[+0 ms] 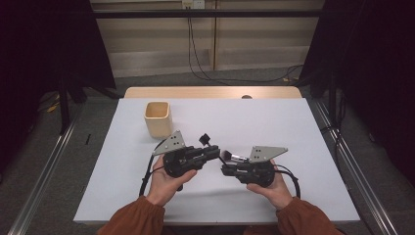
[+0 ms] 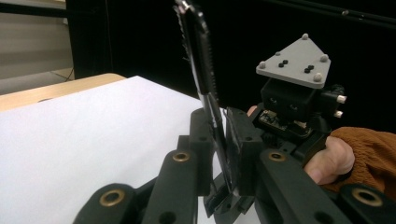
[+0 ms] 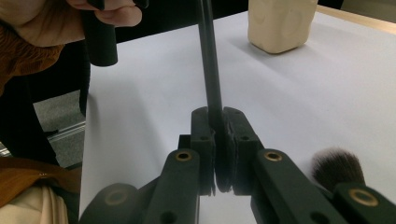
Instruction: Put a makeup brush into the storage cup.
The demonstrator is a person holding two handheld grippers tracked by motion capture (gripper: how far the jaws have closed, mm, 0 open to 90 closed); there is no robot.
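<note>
My left gripper (image 1: 215, 152) (image 2: 222, 116) is shut on a thin black tool with a toothed edge (image 2: 198, 51) that sticks up past the jaws; its dark tip (image 1: 205, 139) shows in the high view. Facing it, my right gripper (image 1: 224, 169) (image 3: 217, 112) is shut on a thin black stick (image 3: 210, 60) that runs toward the left hand. I cannot tell whether both hold the same piece. A soft brush with a silver collar (image 1: 234, 157) (image 3: 336, 165) lies just beside the right jaws. The two gripper tips nearly meet over the table's front middle.
A beige cup (image 1: 157, 119) (image 3: 280, 23) stands upright at the back left of the white table (image 1: 274, 127). A wooden strip (image 1: 210, 92) runs along the far edge. Cables trail from both grippers toward the person. The right gripper's grey plate (image 2: 295, 60) faces the left camera.
</note>
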